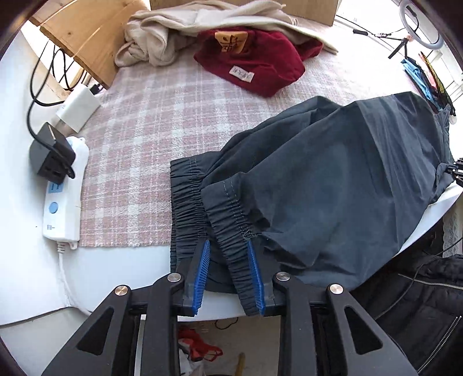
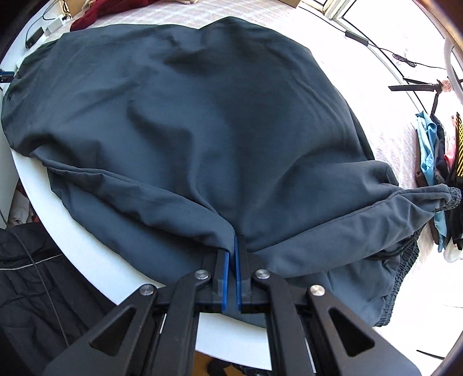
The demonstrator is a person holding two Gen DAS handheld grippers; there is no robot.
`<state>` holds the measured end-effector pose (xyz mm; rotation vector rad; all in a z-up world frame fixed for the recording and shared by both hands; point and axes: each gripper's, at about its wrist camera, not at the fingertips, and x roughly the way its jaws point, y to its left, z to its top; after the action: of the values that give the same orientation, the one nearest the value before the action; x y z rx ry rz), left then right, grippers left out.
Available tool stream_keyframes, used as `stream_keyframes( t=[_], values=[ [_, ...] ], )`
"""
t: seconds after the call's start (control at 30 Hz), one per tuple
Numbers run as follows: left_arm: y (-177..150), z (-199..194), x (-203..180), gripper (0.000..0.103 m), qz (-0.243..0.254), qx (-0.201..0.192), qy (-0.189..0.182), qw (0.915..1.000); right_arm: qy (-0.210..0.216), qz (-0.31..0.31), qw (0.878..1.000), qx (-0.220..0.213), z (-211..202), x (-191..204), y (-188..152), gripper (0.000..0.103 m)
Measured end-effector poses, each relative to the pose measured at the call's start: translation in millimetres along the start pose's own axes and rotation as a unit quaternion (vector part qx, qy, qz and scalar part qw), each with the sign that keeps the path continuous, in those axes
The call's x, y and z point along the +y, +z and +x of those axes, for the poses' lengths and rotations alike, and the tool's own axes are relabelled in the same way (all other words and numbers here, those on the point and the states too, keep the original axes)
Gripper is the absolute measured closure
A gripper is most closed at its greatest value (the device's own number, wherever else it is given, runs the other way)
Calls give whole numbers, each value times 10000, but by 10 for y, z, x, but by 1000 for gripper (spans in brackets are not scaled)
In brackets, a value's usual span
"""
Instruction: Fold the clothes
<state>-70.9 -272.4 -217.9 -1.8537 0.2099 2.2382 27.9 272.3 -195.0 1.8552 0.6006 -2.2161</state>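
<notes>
— Where are the trousers [image 2: 202, 121]?
— Spread dark across the white bench [image 2: 95, 260], over a checked cloth [image 1: 139, 138].
— The left gripper [image 1: 228, 245]?
— Fingers apart, an elastic cuff [image 1: 231, 231] lying between them.
— And the right gripper [image 2: 233, 240]?
— Fingers pinched together on a fold of the trousers at the near edge.
— Anything behind?
— A red garment [image 1: 254, 60] and a beige one [image 1: 162, 37].

white power strip [image 1: 65, 199], ring light [image 1: 422, 26]

The trousers [image 1: 332, 179] are dark slate blue-grey. Beneath them the blanket [image 1: 139, 138] shows pink and white checks. Beyond the trousers lie a dark red garment [image 1: 260, 57] and a beige one [image 1: 156, 37]. The power strip [image 1: 65, 196] left of the blanket is white with blue buttons.
</notes>
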Motion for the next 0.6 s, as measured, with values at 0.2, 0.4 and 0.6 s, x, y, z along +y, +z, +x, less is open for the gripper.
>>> stream_keyframes(
  t=[0.2, 0.4, 0.6],
  values=[
    [49, 59, -138, 97, 53, -32, 137, 9999, 18, 54, 10000, -32, -63, 4, 13, 99],
    [38, -114, -109, 93, -180, -259, -54, 9995, 86, 56, 9999, -30, -124, 20, 16, 99],
    [155, 13, -22, 66, -61, 21, 209, 9998, 107, 58, 9999, -23, -207, 61, 3, 99]
  ],
)
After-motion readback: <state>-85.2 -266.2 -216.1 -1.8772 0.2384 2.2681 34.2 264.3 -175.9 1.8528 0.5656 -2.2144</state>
